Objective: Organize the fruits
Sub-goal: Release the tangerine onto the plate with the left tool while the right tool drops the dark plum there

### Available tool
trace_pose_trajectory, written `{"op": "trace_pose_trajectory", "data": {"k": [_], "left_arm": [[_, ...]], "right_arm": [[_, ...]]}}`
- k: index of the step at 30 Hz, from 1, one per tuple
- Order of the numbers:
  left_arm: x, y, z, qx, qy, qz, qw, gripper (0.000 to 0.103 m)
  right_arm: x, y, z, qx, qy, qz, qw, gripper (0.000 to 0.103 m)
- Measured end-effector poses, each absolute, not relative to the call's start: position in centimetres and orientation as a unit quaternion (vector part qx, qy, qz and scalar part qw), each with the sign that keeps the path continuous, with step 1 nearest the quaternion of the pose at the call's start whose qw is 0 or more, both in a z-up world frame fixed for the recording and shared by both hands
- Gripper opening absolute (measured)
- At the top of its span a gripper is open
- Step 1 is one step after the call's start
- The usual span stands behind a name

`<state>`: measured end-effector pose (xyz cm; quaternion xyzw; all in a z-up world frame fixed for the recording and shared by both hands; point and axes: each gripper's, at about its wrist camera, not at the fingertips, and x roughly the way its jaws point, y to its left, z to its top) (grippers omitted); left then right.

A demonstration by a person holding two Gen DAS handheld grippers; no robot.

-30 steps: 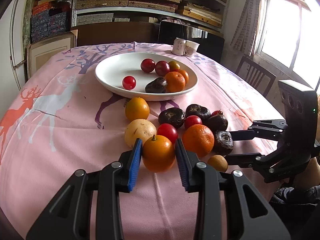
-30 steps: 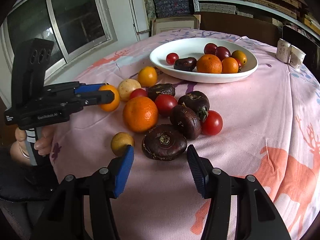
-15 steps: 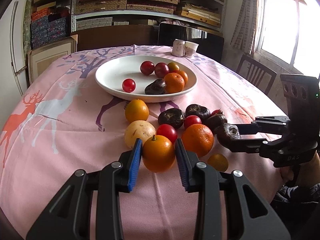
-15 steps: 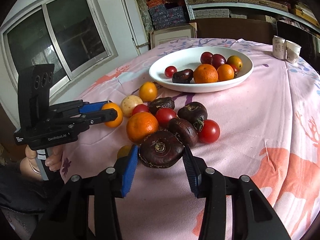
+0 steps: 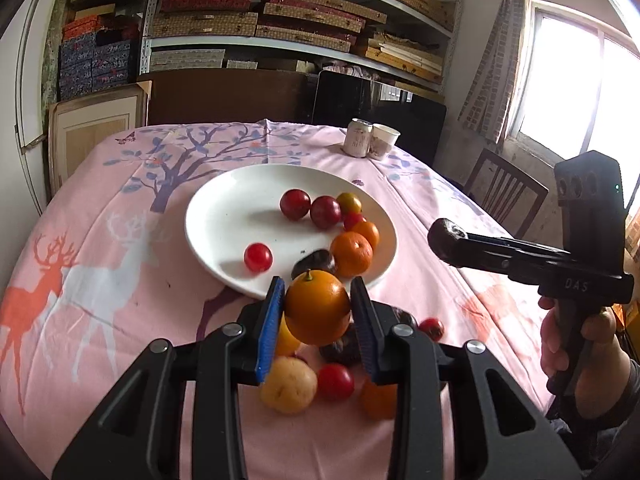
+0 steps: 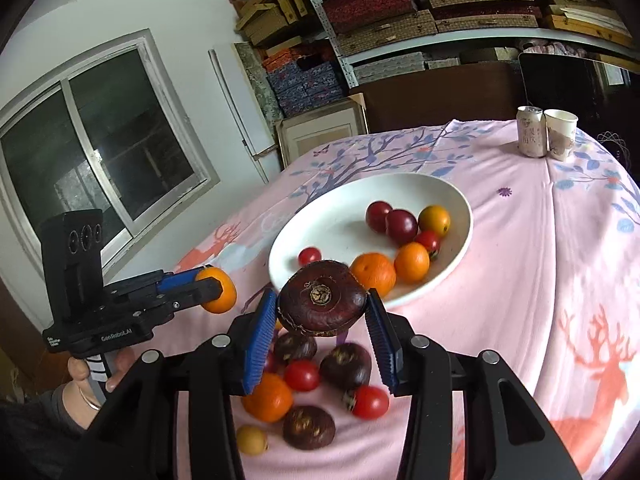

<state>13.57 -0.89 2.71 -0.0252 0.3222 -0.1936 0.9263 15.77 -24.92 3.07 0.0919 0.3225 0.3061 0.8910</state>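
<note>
Because the job is to put the loose fruit together, the left wrist view shows the left gripper point(image 5: 317, 314) squeezed shut on an orange point(image 5: 317, 307). Its blue pads press on both sides of the orange so it cannot roll out. The orange is up in the air, just in front of the near rim of the white plate point(image 5: 224, 216). The plate sits in the middle of the pink tablecloth point(image 5: 100, 280), and it already has red, orange and dark fruit in it. That is likely where this orange is going. Under the claw, a yellow fruit point(image 5: 289, 385) and a small red tomato point(image 5: 335, 381) lie on the cloth, waiting. On the right side of this view, the right gripper point(image 5: 450, 240) comes in high with a dark fruit at its tip.

In the right wrist view, the right gripper point(image 6: 322, 314) is closed snugly on a dark brown fruit point(image 6: 322, 303). The fruit is wide and flat, so the pads hold it by its edges with the stem end facing the camera. It hangs above the cloth, near the plate's point(image 6: 452, 268) front rim. Below it, more fruit lies in a bunch on the cloth: another orange point(image 6: 267, 397), a red tomato point(image 6: 370, 401) and more dark ones. The left gripper point(image 6: 214, 290) shows on the left, with its orange point(image 6: 219, 289) held up too. Both hands carry one fruit each, which probably saves a trip.
</note>
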Motion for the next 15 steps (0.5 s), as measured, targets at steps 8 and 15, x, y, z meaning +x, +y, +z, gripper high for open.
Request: {"op": "trace_pose_trajectory", "data": {"k": [8, 15], "left_arm": [[22.3, -2.4, 1.2, -0.037, 0.374, -0.166, 0.912, 0.060], [17.7, -1.0, 1.1, -0.013, 0.350, -0.178, 0.920, 0.068]], "right_arm": [[24.2, -22.6, 2.3, 0.129, 0.368, 0.262, 0.883, 0.062], [20.0, -25.9, 0.1, 0.157, 0.366, 0.260, 0.880, 0.063]]}}
